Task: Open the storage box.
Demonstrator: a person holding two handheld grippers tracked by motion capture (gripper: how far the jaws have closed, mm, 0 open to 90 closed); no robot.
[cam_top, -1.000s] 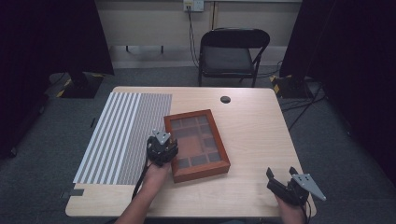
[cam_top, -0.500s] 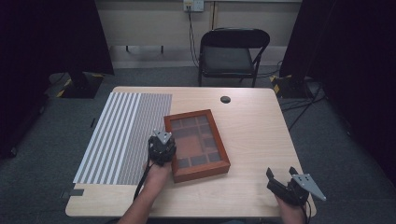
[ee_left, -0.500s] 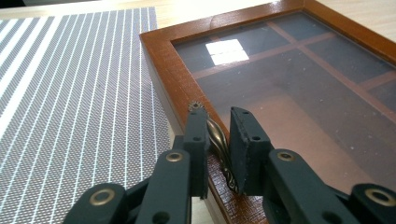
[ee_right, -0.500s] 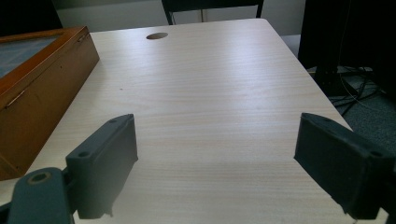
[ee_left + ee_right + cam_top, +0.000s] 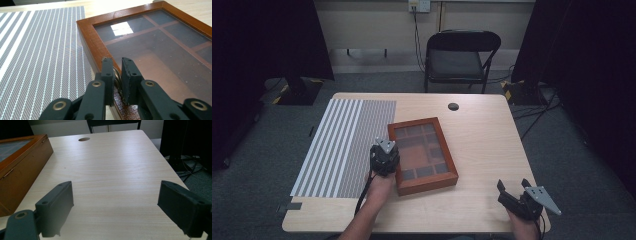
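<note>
A brown wooden box (image 5: 447, 148) with a glass lid over several compartments lies in the middle of the table. My left gripper (image 5: 387, 151) stands at the box's left rim. In the left gripper view the box frame (image 5: 92, 40) runs under my left gripper (image 5: 117, 65), whose jaws have just been closing and now pinch a small metal ring (image 5: 117, 78) on that rim. My right gripper (image 5: 512, 186) rests near the table's front right corner, open. Bare wood shows between the spread jaws of my right gripper (image 5: 116, 195), and the box side (image 5: 23, 157) lies off to its left.
A grey and white striped mat (image 5: 342, 140) covers the table's left part and reaches up to the box, also seen as striped mat (image 5: 42, 50). A dark round grommet (image 5: 453, 106) sits near the far edge. A black folding chair (image 5: 462, 55) stands behind the table.
</note>
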